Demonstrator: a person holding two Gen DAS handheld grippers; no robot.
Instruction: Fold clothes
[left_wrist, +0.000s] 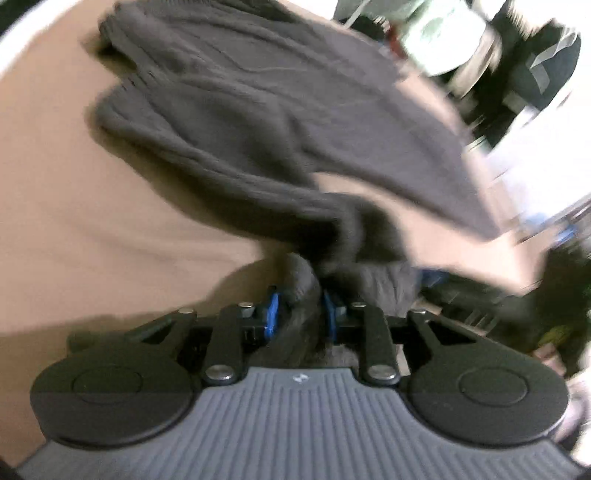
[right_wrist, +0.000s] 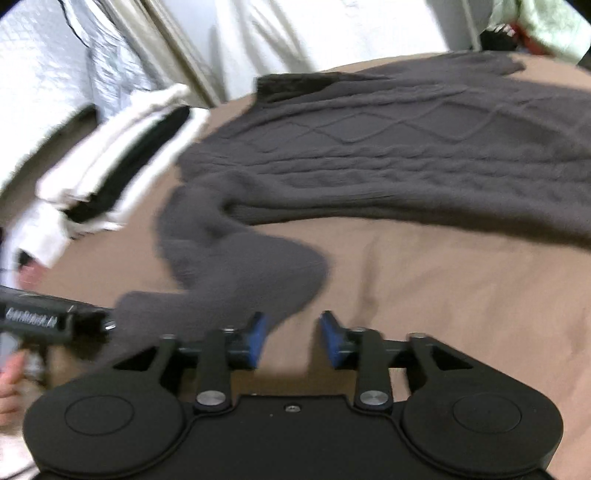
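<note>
Bare tan bed sheet (right_wrist: 443, 295) from 3 to 5 o'clock of the right gripper (right_wrist: 293, 338): open passage, jaws apart over it. Grey sweater (right_wrist: 369, 155) blocks 12 to 2 o'clock; its sleeve (right_wrist: 243, 273) runs in at 10–11, touching the left jaw. Folded black-and-white stack (right_wrist: 110, 162) at 10 o'clock, near the bed's edge. Left gripper (left_wrist: 299, 314): knit bunched between its jaws; bare sheet at 9 o'clock.

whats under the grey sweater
The grey sweater lies on a tan bed cover, which shows all round it. Whatever lies beneath the knit itself is covered. The left tongs grip its sleeve.
</note>
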